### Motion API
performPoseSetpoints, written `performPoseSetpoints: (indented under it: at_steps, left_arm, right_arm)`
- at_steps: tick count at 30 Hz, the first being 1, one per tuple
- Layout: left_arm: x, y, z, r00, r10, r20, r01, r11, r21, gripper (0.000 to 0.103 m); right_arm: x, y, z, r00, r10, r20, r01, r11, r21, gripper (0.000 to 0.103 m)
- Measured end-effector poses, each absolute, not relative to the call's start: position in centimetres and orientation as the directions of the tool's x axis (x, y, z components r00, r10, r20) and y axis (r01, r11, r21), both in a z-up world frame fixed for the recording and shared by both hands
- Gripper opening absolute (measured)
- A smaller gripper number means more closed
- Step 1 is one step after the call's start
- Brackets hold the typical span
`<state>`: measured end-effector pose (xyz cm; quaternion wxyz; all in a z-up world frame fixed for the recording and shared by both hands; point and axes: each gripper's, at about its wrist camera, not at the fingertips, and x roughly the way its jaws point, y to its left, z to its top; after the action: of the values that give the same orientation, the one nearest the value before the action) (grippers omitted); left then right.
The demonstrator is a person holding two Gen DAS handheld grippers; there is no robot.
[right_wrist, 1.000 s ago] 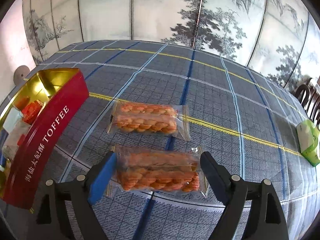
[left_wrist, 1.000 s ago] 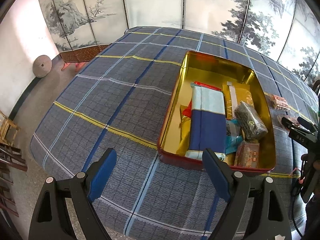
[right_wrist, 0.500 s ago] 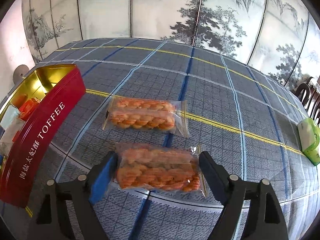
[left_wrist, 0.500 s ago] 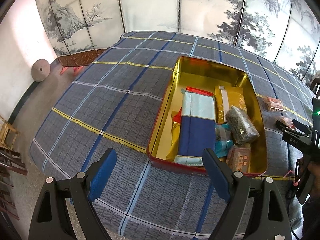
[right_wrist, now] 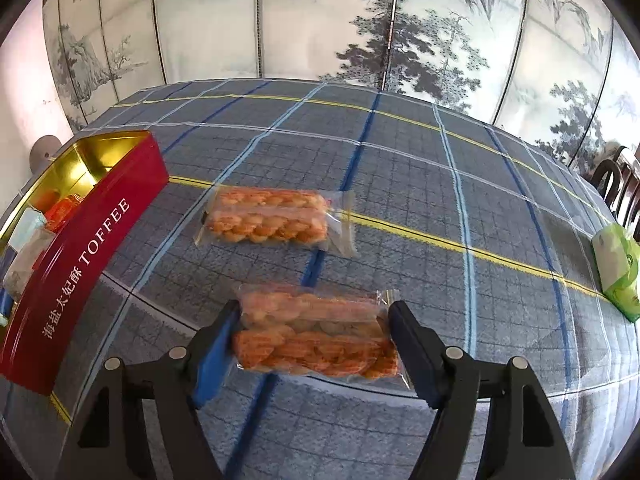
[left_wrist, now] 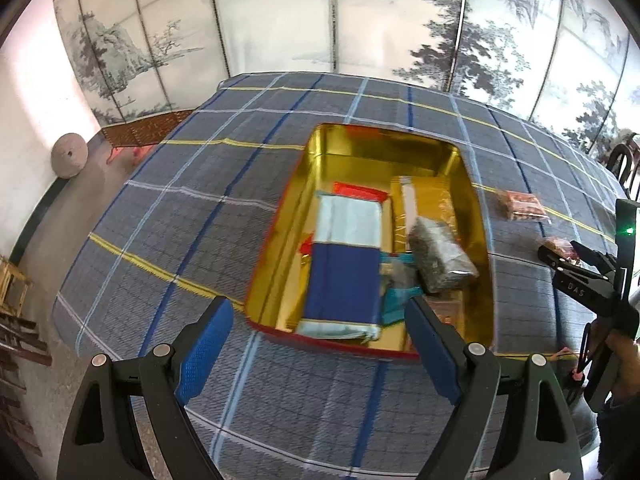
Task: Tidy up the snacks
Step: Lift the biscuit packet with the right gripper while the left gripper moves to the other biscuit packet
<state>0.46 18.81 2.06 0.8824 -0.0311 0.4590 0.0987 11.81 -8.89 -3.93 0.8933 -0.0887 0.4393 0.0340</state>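
My right gripper [right_wrist: 313,312] is closing on the near clear pack of orange twisted snacks [right_wrist: 316,344]. Its blue pads touch the wrapper's two ends and the pack is buckling between them. A second such pack [right_wrist: 272,220] lies flat just beyond it on the checked tablecloth. The red TOFFEE tin [right_wrist: 80,264] stands at the left, open, gold inside. In the left wrist view the tin [left_wrist: 276,216] holds a blue-and-white packet [left_wrist: 344,264], a dark packet [left_wrist: 440,256] and other snacks. My left gripper [left_wrist: 316,308] hangs open and empty above the tin's near edge.
A green packet [right_wrist: 616,272] lies near the table's right edge, with dark chairs [right_wrist: 616,184] beyond it. A painted folding screen [right_wrist: 320,20] stands behind the table. The table's left edge drops to the floor, where a round stone disc [left_wrist: 69,155] leans on the wall.
The right jaws have narrowed onto the near snack pack, which now buckles. The left gripper has drawn back and up from the tin, still open.
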Motion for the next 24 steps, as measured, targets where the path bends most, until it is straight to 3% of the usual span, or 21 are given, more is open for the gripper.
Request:
performPoseSetpoints:
  at_steps: [24]
  left_arm:
    - [6.0,7.0,2.4,0.567,0.010,-0.824,0.018,1.000,0.024,0.085]
  right_arm:
    - [11.1,-19.7,-3.0,0.618,-0.085,-0.782,-0.023,0.992,-0.126,0.075]
